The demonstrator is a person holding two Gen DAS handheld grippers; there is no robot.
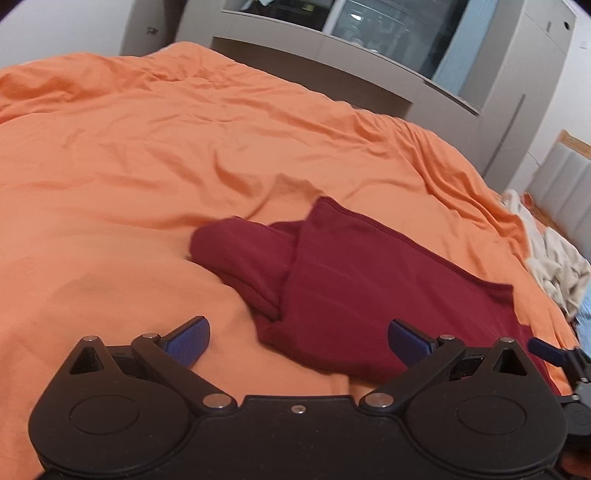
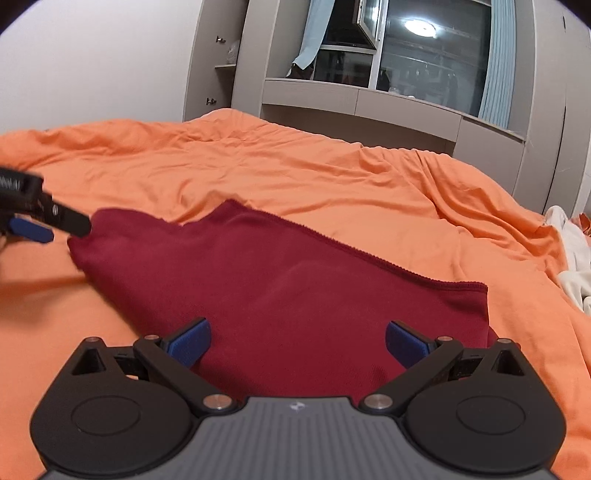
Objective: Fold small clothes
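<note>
So the dark red garment (image 1: 351,280) is lying mostly flat on the bed, partly folded. One flap is laid over the middle, and a rolled, bunched bit sticks out at its left end. The hemmed far edge runs diagonally to a squared-off corner on the right. Plain knit fabric, a few soft creases.

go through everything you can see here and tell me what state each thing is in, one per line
left claw: open, holding nothing, above the near edge of the garment
right claw: open, holding nothing, over the garment
dark red garment: lying on the bed, partly folded, one layer lapped over another
orange bedcover: spread out, wrinkled
cream cloth: crumpled in a heap at the bed's edge
window: one pane swung open
</note>
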